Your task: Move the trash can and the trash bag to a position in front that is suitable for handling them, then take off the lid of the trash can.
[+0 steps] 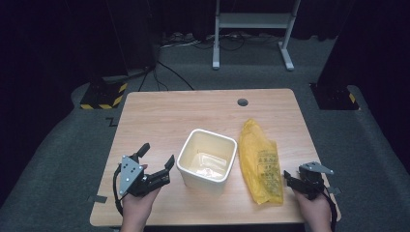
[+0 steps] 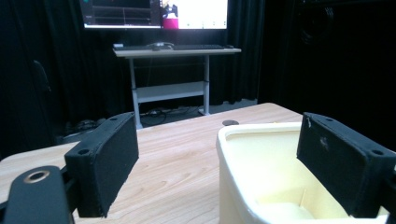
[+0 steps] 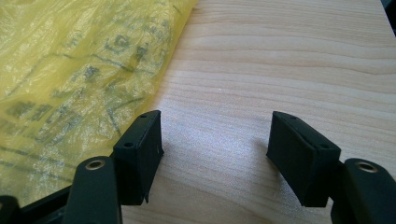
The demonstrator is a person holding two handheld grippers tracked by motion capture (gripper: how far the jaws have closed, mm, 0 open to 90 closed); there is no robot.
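Both grippers wait beside a cream tub on the worktop (image 1: 159, 111).
We see the left gripper (image 1: 157, 155), jaws wide, at the tub's (image 1: 207, 160) nine o'clock; the right gripper (image 1: 289, 178), jaws wide and empty, sits at four o'clock, just beside the yellow bag (image 1: 261, 162).

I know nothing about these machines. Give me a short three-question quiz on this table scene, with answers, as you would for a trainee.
1. True or false: the yellow plastic bag lies inside the cream bin.
2. Which claw is nearer the bag: A) left claw B) right claw?
3. Fill in: both claws are ____ (open or shut).

Key
1. False: the bag lies flat on the table, beside the bin.
2. B.
3. Open: each claw's jaws stand apart and hold nothing.
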